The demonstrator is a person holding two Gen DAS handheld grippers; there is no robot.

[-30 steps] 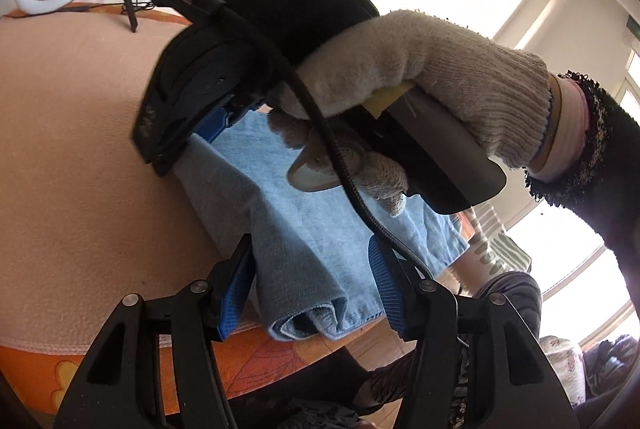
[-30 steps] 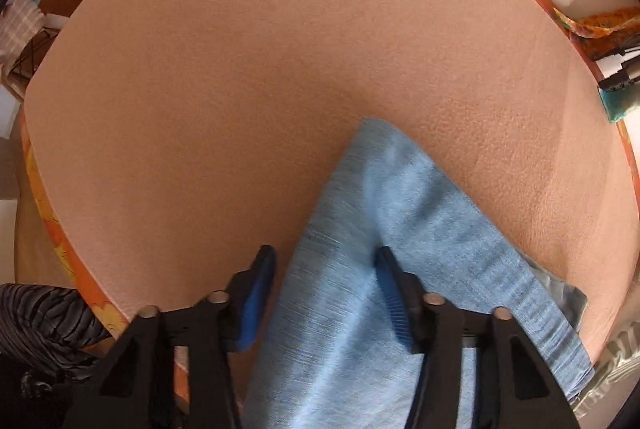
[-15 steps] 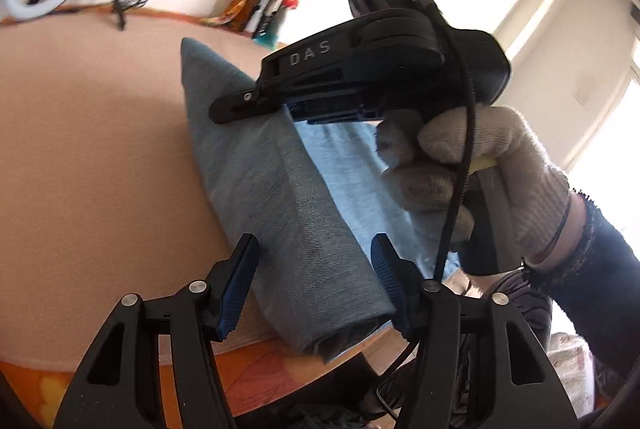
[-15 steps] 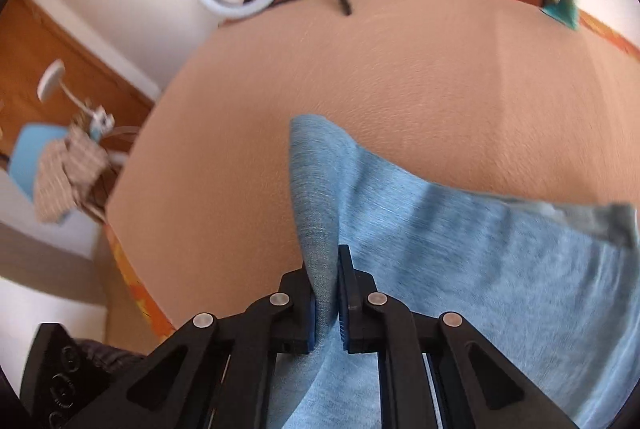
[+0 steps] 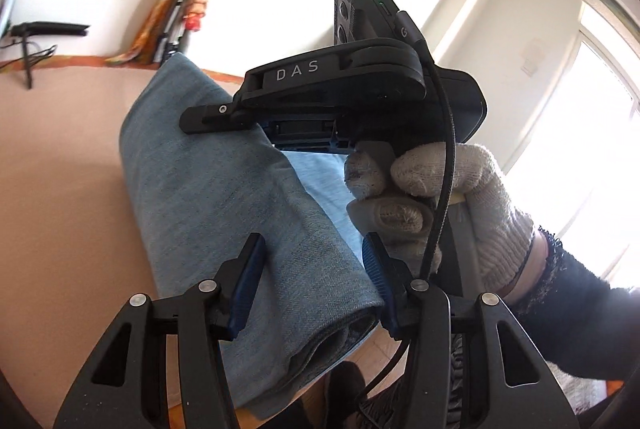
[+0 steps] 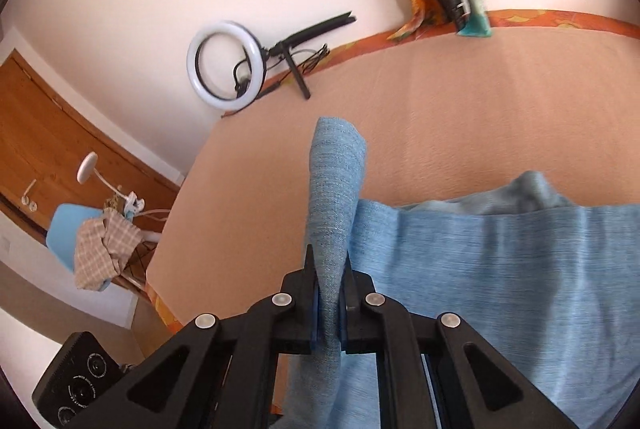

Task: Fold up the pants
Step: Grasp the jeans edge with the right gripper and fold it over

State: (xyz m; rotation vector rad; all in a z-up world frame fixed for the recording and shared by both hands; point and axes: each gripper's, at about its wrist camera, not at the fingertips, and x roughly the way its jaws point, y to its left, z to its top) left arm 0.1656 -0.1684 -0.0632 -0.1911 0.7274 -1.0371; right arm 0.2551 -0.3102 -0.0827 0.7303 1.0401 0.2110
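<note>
Now your right hand-held gripper (image 6: 329, 303) is pinching a fold of the blue pants (image 6: 500, 269) and holds that corner up off the peach bed (image 6: 480, 117). Your left hand-held gripper (image 5: 310, 283) is wide open, with its blue fingers (image 5: 246, 281) on each side of the folded pants (image 5: 224, 209) near the bed's edge.

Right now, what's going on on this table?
A person is folding blue pants on a peach-covered table. The right gripper is shut on a fold of the pants, holding that edge up off the table. The left gripper is open, its fingers on either side of the near end of the pants without gripping. The fold isn't laid down yet.
</note>
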